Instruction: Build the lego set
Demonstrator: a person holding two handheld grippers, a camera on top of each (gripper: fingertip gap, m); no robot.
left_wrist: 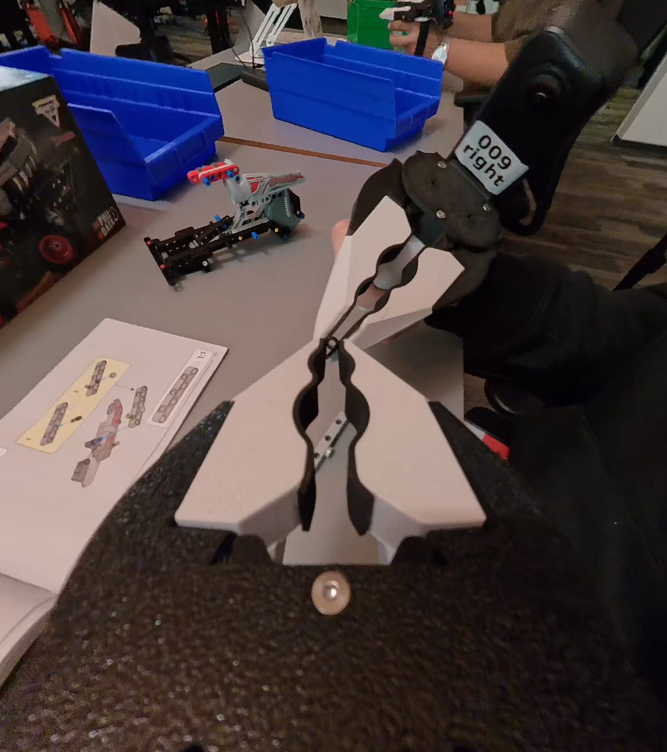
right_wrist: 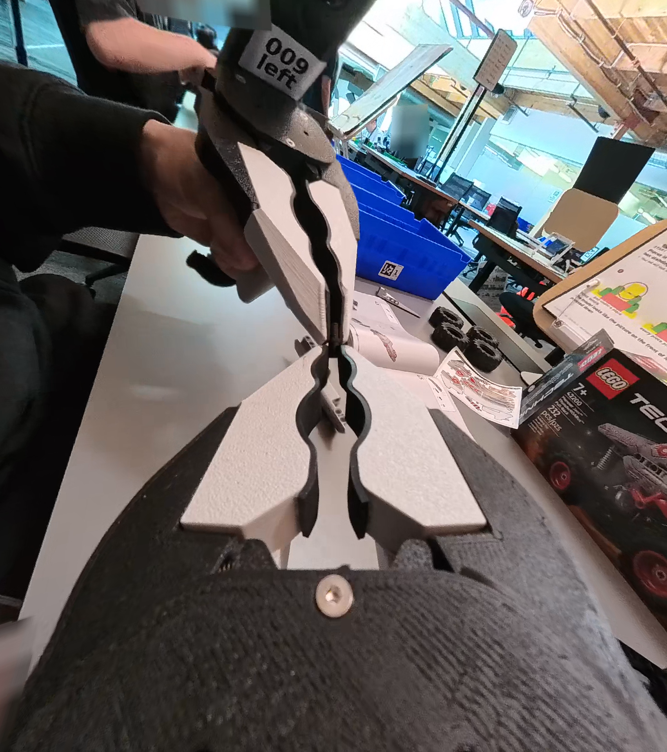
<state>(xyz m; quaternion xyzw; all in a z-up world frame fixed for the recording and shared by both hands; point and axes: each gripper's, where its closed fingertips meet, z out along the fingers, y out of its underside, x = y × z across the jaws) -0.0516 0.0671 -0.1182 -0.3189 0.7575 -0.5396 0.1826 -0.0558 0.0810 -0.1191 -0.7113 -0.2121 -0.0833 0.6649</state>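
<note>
Left tongs closed on a grey beam; right tongs closed on a small dark pin, tip to tip above the table. Chassis lies at 11 o'clock. Best practice: align pin with hole, press straight.

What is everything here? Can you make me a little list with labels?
left gripper: shut on a small dark piece, tip to tip with the other
right gripper: shut on the same spot
grey beam: lies behind the left gripper's jaws
half-built model: on the table
booklet: open
bins: blue
tyres: four, black
</note>
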